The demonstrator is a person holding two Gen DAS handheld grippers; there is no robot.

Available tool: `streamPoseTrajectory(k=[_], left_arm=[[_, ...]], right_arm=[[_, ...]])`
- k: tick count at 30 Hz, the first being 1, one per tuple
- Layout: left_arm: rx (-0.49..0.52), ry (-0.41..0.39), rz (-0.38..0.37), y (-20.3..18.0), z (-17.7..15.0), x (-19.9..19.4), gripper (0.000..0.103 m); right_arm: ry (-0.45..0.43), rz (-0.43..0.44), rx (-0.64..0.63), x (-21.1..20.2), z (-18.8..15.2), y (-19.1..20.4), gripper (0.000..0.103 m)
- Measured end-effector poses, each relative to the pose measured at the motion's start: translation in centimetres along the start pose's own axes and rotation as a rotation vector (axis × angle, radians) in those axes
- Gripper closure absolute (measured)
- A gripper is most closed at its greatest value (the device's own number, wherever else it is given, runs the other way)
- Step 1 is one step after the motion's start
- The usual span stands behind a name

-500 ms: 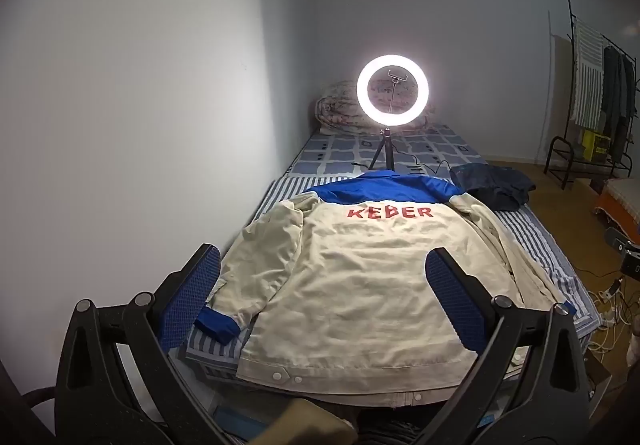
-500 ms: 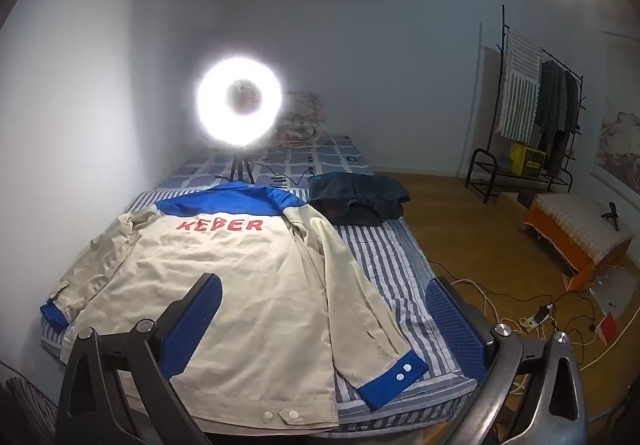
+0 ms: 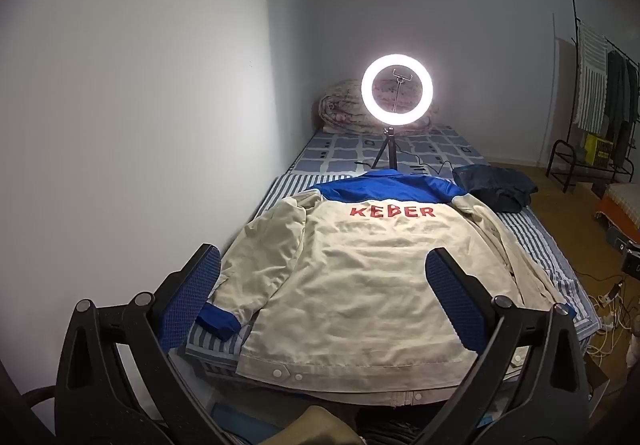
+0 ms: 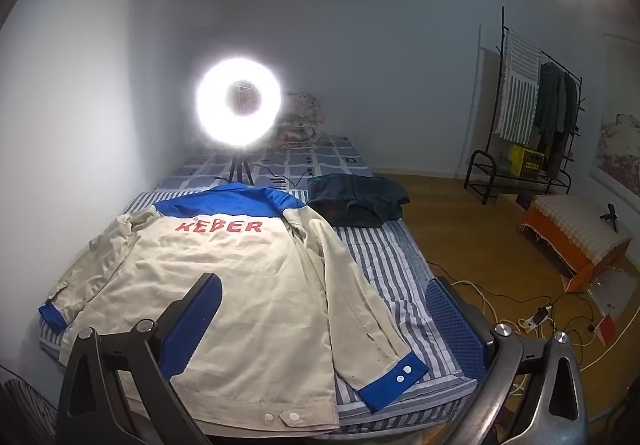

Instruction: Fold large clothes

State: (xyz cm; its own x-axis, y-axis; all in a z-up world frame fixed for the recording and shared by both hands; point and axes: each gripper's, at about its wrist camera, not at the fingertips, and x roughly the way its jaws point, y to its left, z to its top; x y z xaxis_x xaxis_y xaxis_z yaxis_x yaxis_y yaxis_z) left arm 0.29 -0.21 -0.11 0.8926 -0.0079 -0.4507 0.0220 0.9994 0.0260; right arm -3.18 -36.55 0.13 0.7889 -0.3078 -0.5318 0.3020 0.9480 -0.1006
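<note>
A cream work jacket (image 3: 360, 277) (image 4: 224, 285) with a blue yoke, blue cuffs and red letters lies flat, back up, on the striped bed (image 4: 384, 261). Its hem faces me and both sleeves lie down its sides. My left gripper (image 3: 320, 293) hovers wide open above the hem, nothing between its blue pads. My right gripper (image 4: 324, 317) also stands wide open, above the jacket's right sleeve (image 4: 360, 309) and blue cuff (image 4: 394, 377), touching nothing.
A lit ring light (image 3: 397, 89) on a small tripod stands on the bed behind the collar. A dark folded garment (image 4: 356, 201) lies at the jacket's right shoulder. A wall runs along the bed's left side. Cables (image 4: 536, 317) and a clothes rack (image 4: 532, 113) occupy the floor at right.
</note>
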Motion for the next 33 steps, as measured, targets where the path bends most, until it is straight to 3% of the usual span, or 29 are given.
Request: streamPoseTrajectory(k=[33], left_arm=[[-0.020, -0.039, 0.001, 0.7, 0.4, -2.0, 0.000]], right_arm=[[-0.029, -0.013, -0.013, -1.0, 0.1, 0.1, 0.000]])
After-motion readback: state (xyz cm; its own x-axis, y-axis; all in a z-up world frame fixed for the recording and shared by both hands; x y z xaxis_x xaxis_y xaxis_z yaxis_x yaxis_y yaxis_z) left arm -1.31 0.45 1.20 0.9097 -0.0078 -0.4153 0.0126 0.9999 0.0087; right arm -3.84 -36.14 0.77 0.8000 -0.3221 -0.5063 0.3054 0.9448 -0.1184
